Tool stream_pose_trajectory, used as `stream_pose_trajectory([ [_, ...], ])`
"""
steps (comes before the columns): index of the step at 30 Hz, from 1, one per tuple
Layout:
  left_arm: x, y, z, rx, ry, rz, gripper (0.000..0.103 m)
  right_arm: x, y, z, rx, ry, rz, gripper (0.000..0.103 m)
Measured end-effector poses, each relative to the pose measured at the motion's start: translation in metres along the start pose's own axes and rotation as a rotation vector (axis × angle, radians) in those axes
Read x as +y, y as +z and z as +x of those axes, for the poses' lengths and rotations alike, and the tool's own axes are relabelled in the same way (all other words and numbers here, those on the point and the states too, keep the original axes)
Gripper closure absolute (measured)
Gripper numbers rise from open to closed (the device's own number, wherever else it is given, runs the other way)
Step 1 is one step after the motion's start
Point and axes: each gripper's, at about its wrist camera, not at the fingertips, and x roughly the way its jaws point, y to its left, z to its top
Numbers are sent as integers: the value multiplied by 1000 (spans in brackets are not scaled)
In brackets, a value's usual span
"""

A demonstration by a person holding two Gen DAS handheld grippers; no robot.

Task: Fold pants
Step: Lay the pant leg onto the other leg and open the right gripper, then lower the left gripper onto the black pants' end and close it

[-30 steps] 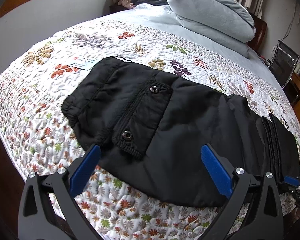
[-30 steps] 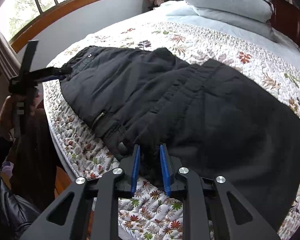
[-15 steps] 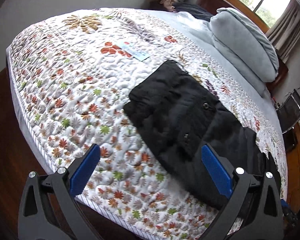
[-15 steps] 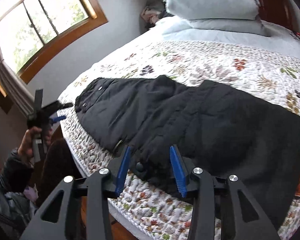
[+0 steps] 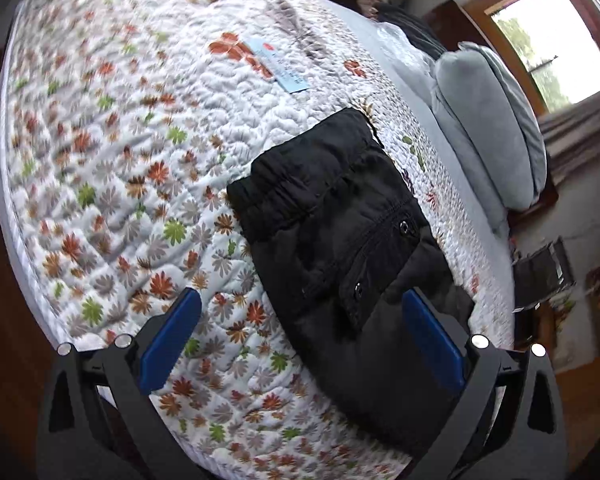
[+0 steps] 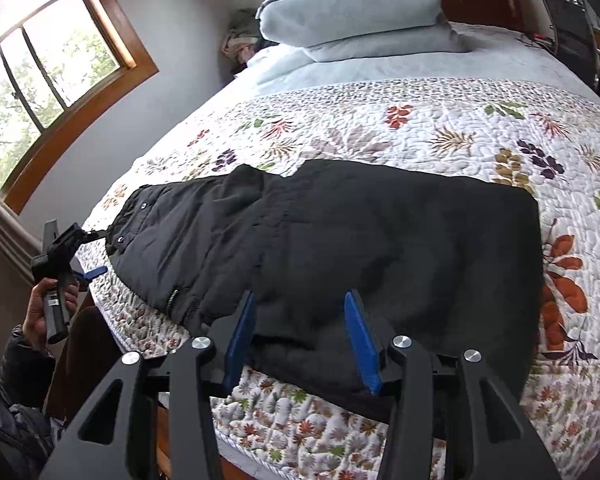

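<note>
Black pants [image 6: 340, 248] lie folded in a long flat strip on the floral quilt [image 6: 440, 128], near the bed's front edge. In the left wrist view the pants [image 5: 340, 248] show their waistband end and a snap pocket. My left gripper [image 5: 300, 344] is open and empty, held off the bed's edge, above and short of the pants. It also shows in the right wrist view [image 6: 82, 258] at the far left, held in a hand. My right gripper [image 6: 300, 340] is open, with its blue pads [image 6: 360, 340] over the pants' near edge, holding nothing.
Grey pillows [image 6: 352, 4] are stacked at the head of the bed. A small blue card [image 5: 278, 66] lies on the quilt beyond the pants. A window [image 6: 40, 72] is on the left wall. A dark chair [image 5: 540, 276] stands beside the bed.
My right gripper opened and let go of the pants' edge, then drew back. My left gripper pulled away from the pants and swung left, staying open.
</note>
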Motion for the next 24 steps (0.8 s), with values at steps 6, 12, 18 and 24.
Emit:
stream_pose_trajectory([
  [6, 6, 1, 11, 21, 0, -74, 3, 3, 0, 4, 11, -9, -16, 55],
  [12, 2, 10, 15, 35, -62, -114, 3, 10, -1, 10, 26, -12, -42, 54],
  [18, -4, 16, 24, 59, -106, -123, 3, 10, -1, 10, 25, -13, -42, 54],
  [24, -9, 24, 42, 79, -171, -151, 4, -4, 0, 8, 14, -36, -6, 54],
])
